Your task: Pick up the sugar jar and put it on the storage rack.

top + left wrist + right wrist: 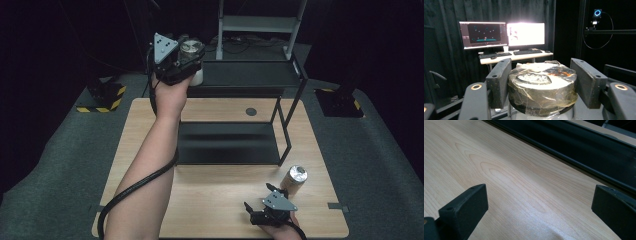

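Black jaws of left gripper clamped on tape-wrapped jar lid, held above rack's top shelf, far tabletop edge. Glossy tape risked slip, drop. Right gripper jaws apart, near tabletop edge beside can.

- Table: pale wood grain.
- Rack: black.
- Near-right can: silver top, tan side.
- Held can: silver lid, rusty-orange smear.
- Floor blocks: yellow-black stripes.
- Carpet: grey.
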Tool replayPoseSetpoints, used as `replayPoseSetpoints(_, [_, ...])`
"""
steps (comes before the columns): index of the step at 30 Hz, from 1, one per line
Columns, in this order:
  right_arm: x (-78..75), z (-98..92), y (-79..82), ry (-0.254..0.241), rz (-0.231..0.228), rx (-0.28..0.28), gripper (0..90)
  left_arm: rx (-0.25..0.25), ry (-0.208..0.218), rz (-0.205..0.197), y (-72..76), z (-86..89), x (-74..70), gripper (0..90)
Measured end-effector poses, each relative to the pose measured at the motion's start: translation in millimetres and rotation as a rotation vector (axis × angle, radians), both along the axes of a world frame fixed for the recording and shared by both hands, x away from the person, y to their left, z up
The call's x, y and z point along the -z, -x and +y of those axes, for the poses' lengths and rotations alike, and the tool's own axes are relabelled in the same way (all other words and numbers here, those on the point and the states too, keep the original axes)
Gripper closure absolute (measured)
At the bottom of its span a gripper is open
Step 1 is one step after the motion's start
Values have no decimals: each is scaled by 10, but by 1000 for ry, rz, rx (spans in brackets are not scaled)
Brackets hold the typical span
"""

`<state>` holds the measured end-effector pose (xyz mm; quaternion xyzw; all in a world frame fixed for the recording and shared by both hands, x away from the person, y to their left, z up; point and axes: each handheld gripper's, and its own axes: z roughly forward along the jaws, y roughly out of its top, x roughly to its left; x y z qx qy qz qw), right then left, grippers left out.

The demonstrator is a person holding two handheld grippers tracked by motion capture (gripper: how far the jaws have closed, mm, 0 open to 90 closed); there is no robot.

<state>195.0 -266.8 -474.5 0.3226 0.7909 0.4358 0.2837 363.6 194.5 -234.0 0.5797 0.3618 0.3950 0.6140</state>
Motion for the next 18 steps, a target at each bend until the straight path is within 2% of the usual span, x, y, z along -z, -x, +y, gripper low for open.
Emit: replayPoseSetpoints(18, [0, -6, -2, -1, 0, -2, 0, -9, -6, 4, -35, 21, 23, 359])
